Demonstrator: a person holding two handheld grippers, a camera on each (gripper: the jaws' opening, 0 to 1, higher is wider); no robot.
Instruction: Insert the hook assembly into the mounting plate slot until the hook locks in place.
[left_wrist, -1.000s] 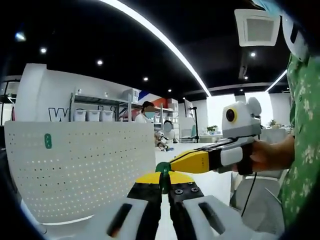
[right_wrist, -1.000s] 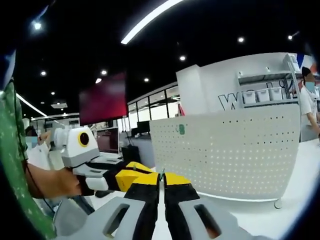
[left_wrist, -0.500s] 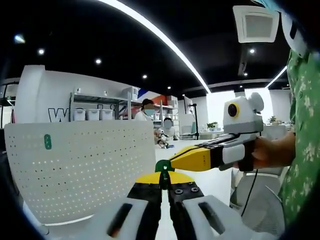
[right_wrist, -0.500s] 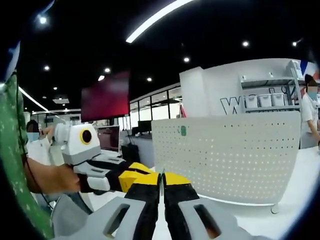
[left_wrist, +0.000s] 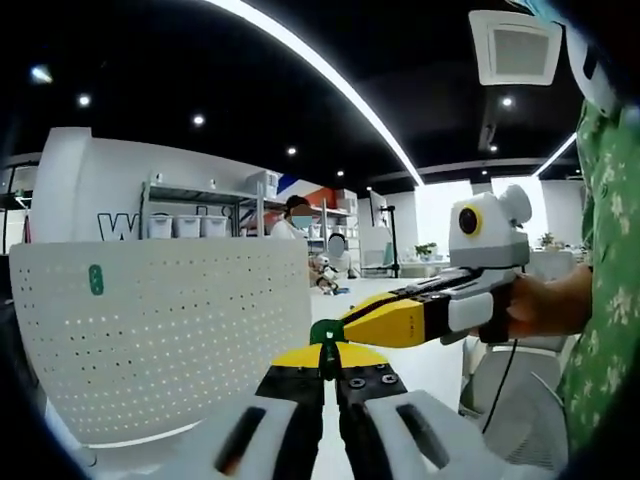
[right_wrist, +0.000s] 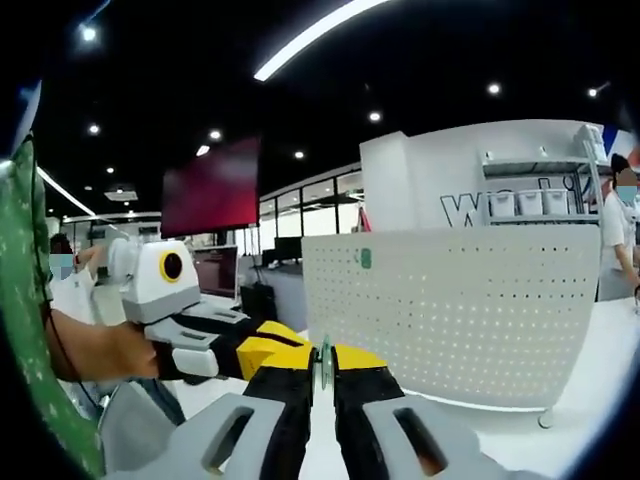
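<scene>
In the left gripper view my left gripper (left_wrist: 328, 364) is shut on a small green hook piece (left_wrist: 325, 333) that sticks up between its yellow-tipped jaws. My right gripper (left_wrist: 347, 323) reaches in from the right, its yellow tip meeting that green piece. In the right gripper view my right gripper (right_wrist: 322, 366) is shut on a thin pale green part (right_wrist: 322, 358) seen edge-on. My left gripper (right_wrist: 262, 350) comes in from the left, and its tip meets the right jaws at that part. How the two parts sit together is hidden by the jaws.
A white perforated board (left_wrist: 160, 330) (right_wrist: 470, 310) stands upright on the white table just behind the grippers. A hand (left_wrist: 540, 305) and a green patterned sleeve (left_wrist: 610, 250) hold the right gripper. A grey chair (left_wrist: 510, 400) is at the right. People (left_wrist: 293, 225) stand far back.
Both grippers stay tip to tip on the green parts. The right gripper has risen slightly in the left view, and the pale green part shows a little wider between the right jaws.
</scene>
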